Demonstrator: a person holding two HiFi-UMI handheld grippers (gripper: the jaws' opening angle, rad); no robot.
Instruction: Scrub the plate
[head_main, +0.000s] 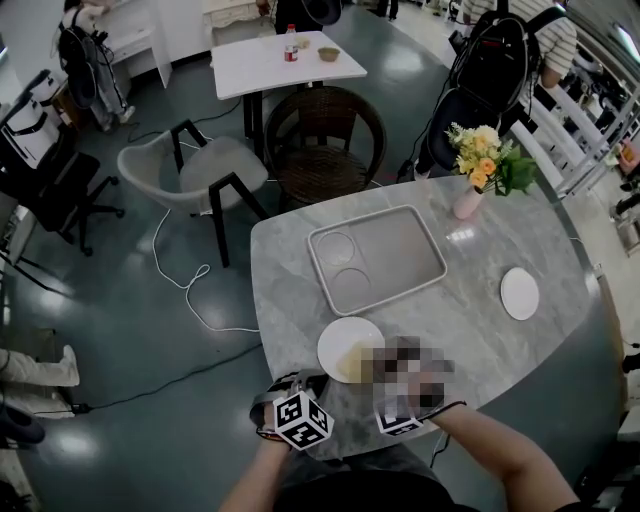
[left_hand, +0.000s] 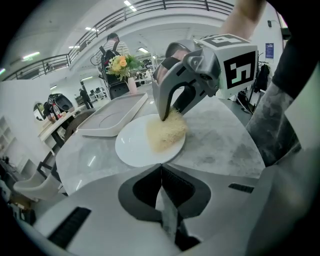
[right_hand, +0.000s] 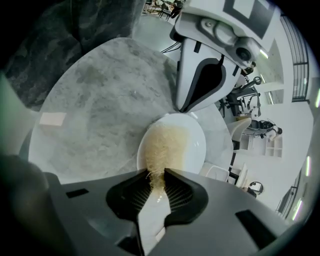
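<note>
- Right gripper (right_hand: 157, 176) was clamped on a pale yellow fibrous scrubber (right_hand: 162, 145). Its jaws were narrow, with strands poking out between them.
- Left gripper (left_hand: 161, 172) had its jaws together with nothing in them. Its tips sat at the plate's rim, opposite the right gripper; contact couldn't be confirmed.
- Plate (left_hand: 131, 146) was white, round and glossy, and sat at the near edge of the grey marble table (head_main: 480, 335). The scrubber lay flat over roughly half of it, and the rest was bare.
- Markings: black-and-white square patterns on the left marker cube (head_main: 302, 420), no text.
- Grey tray (head_main: 400, 250) sat just beyond the plate and had two round recesses.
- Small white dish (head_main: 519, 293) lay off to the right, well apart.
- Pink vase (head_main: 467, 203) held yellow and orange flowers at the table's far edge.
- Bottle (head_main: 291, 45) on the far white table had a red label, too small to read.
- Blue sign (left_hand: 269, 50) in the left gripper view was also unreadable.
- Right gripper was mostly obscured in the head view.
</note>
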